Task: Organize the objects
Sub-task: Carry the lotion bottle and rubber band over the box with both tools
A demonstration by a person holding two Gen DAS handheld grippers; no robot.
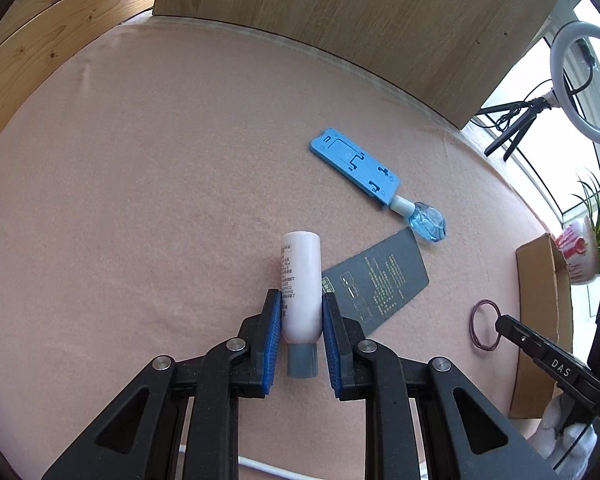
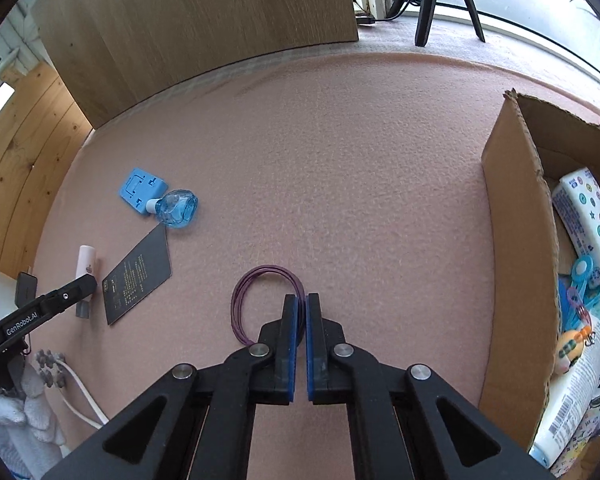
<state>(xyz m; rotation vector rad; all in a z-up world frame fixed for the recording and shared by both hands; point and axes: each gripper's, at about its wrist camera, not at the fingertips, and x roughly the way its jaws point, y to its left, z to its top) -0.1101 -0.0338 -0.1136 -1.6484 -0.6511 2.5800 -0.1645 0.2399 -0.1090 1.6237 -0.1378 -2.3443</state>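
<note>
A white bottle with a grey cap (image 1: 301,292) lies on the pink cloth between the blue pads of my left gripper (image 1: 301,300), which is closed on its sides. It also shows in the right wrist view (image 2: 87,264). My right gripper (image 2: 301,300) is shut on the right side of a purple hair band (image 2: 247,300), which lies on the cloth; the band also shows in the left wrist view (image 1: 485,328). A dark card (image 1: 378,280), a blue plastic holder (image 1: 354,164) and a small blue glass bottle (image 1: 426,222) lie beyond.
An open cardboard box (image 2: 512,240) stands at the right, holding a tissue pack (image 2: 588,216), clips and other items. A wooden board (image 2: 200,20) stands at the back. A ring light on a tripod (image 1: 580,80) and a potted plant (image 1: 588,248) are by the window.
</note>
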